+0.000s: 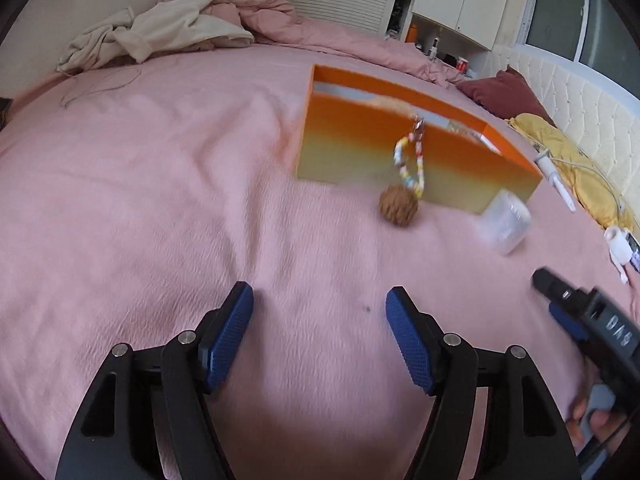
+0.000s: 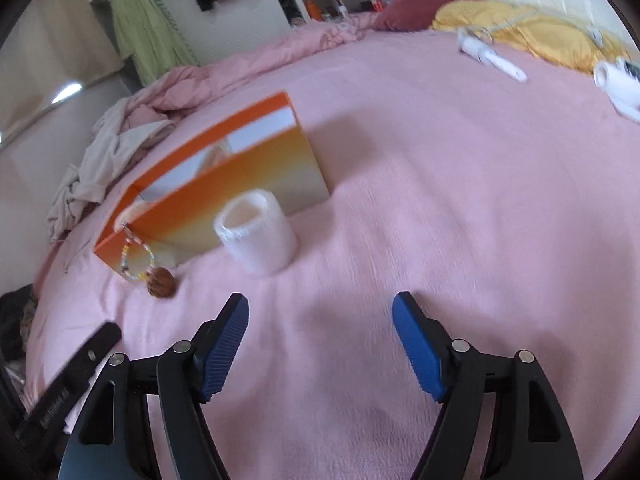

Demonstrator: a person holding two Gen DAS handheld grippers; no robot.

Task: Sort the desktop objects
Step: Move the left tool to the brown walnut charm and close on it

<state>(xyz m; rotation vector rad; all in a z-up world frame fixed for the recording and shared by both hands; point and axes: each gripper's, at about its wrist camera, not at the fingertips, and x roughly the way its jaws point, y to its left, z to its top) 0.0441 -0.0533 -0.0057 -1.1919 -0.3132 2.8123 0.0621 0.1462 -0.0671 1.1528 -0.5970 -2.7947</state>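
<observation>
1. Orange box (image 1: 384, 152) sits on the pink bed (image 1: 160, 200), something pale already inside (too blurred to identify).
2. White roll (image 2: 256, 236) waits just beside it, unsorted.
3. Beaded keychain (image 1: 404, 184) hangs over the box's near wall.
4. Left gripper (image 1: 320, 312) and right gripper (image 2: 320, 320): jaws apart, empty.

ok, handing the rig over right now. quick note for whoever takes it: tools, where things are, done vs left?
Left tool: open, empty, above the pink bedspread.
Right tool: open, empty, facing the white roll.
Orange box: open on top, upright on the bed.
Beaded keychain: clip end hooked over the box's front wall, bead loop hanging outside, brown ball on the bedspread.
White roll: upright on the bed, just in front of the box.
Done: something pale is already in the box; too blurred to identify.
Left: keychain fully in, then the roll.
</observation>
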